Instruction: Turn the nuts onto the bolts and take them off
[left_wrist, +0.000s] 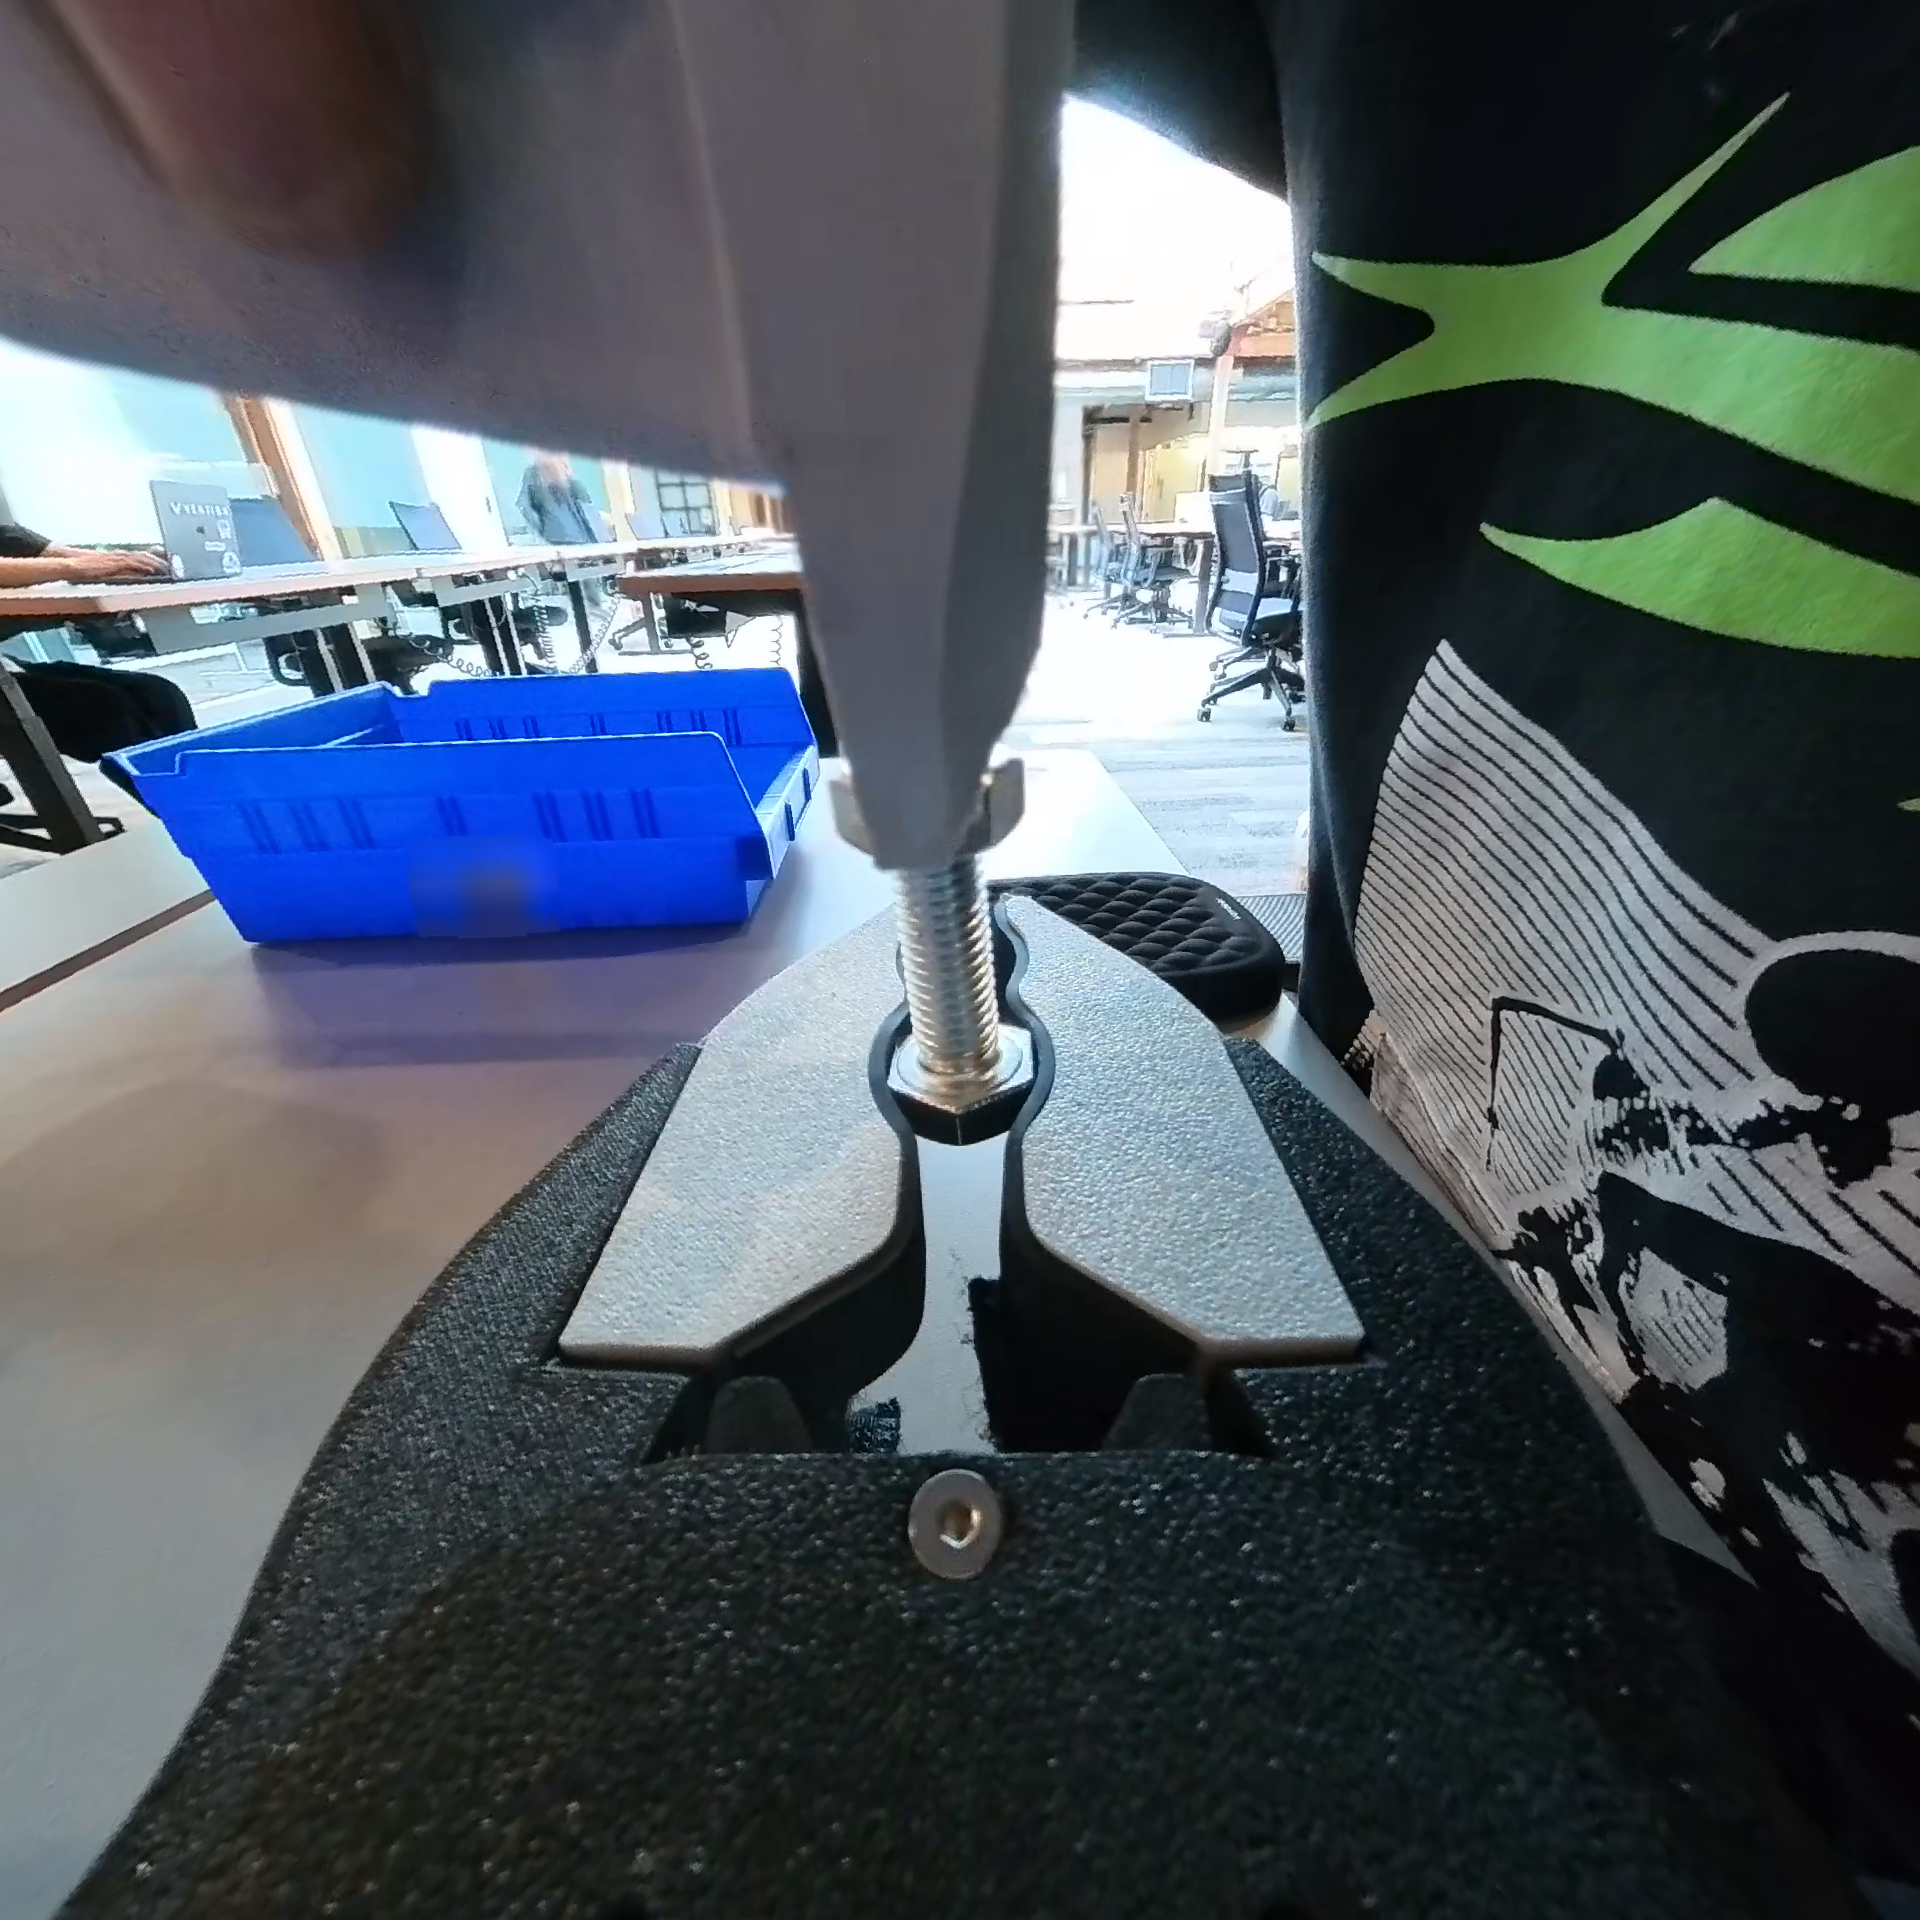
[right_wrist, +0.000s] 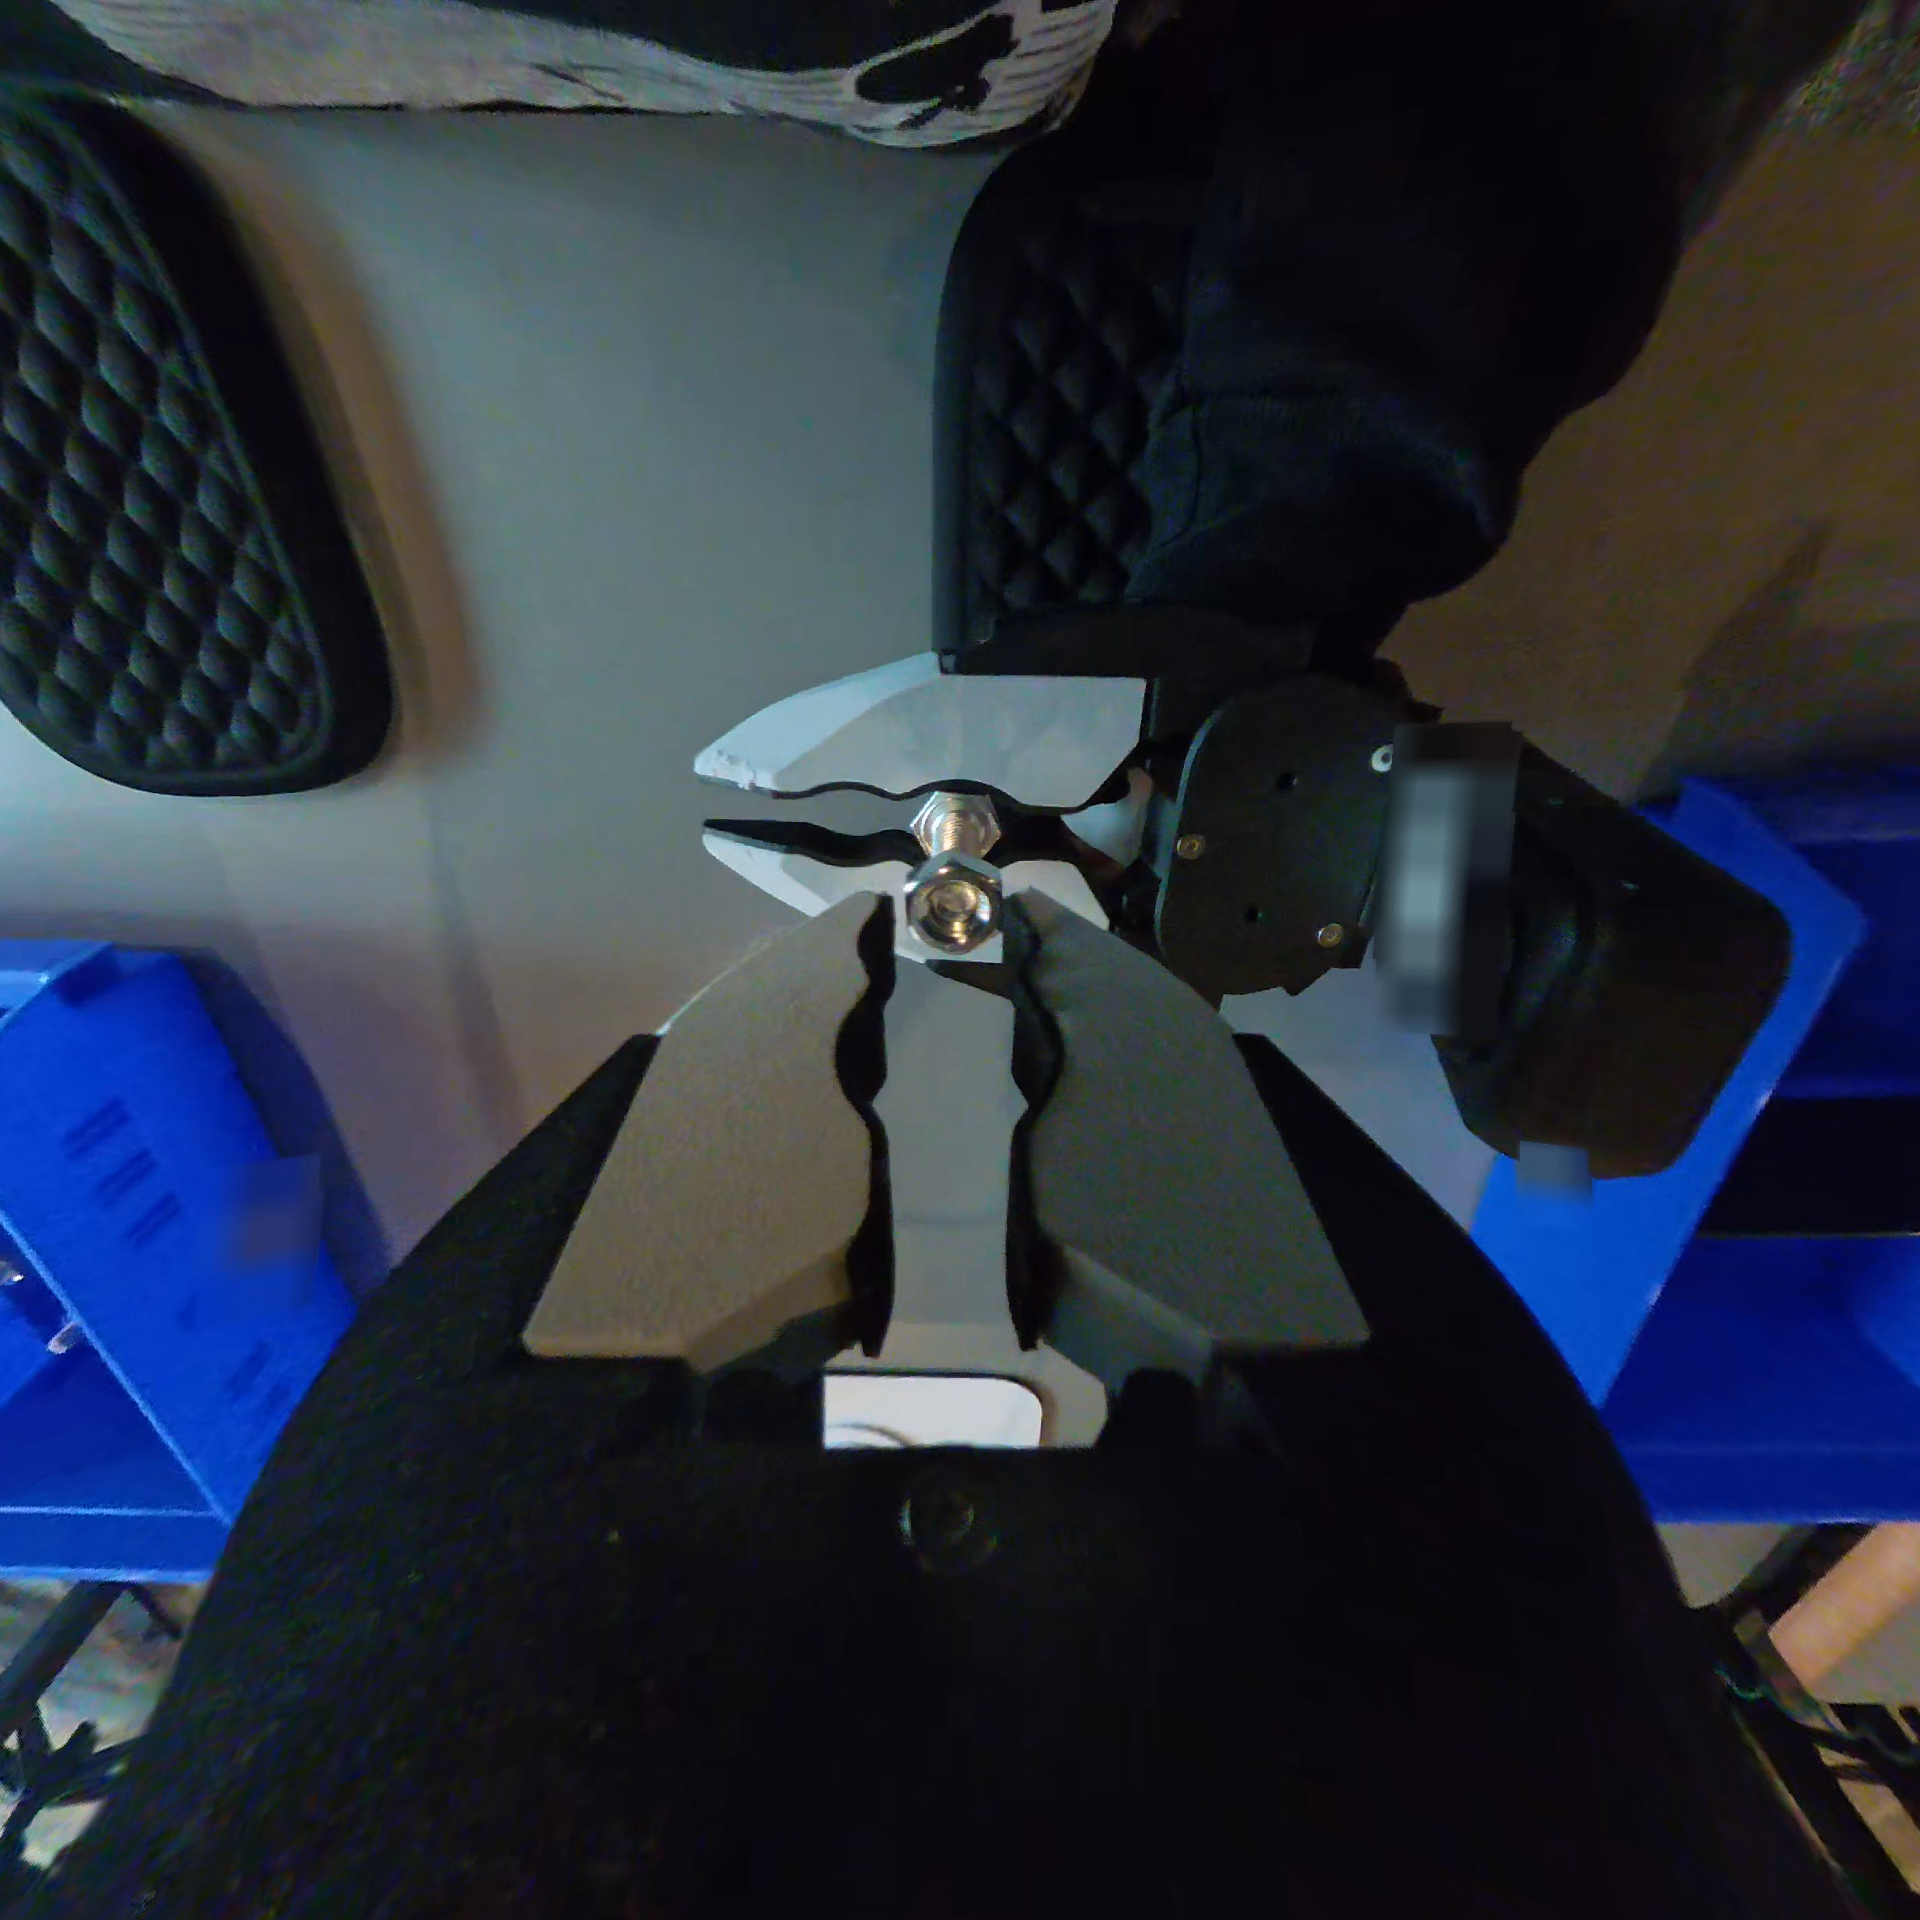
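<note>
A silver threaded bolt (left_wrist: 951, 966) stands upright. My left gripper (left_wrist: 954, 925) is shut on the hex end at the bolt's bottom (left_wrist: 961, 1086). My right gripper (left_wrist: 930, 831) comes down from above, shut on a silver nut (left_wrist: 1000, 795) at the bolt's top; its grey finger hides most of the nut. In the right wrist view I look down the bolt's axis: my right gripper (right_wrist: 954, 916) pinches the nut (right_wrist: 954, 902) between its tips. The left gripper (right_wrist: 717, 798) lies crosswise below, clamped on the bolt's hex end (right_wrist: 954, 823).
A blue bin (left_wrist: 468, 821) stands on the grey table (left_wrist: 208, 1143) to the left. More blue bins (right_wrist: 135, 1299) (right_wrist: 1745, 1299) flank the grippers. Black quilted pads (right_wrist: 156, 499) (right_wrist: 1039, 468) lie near the table edge. A person's dark printed shirt (left_wrist: 1610, 727) is close on the right. Tip to tip, the grippers are about 7 centimeters apart.
</note>
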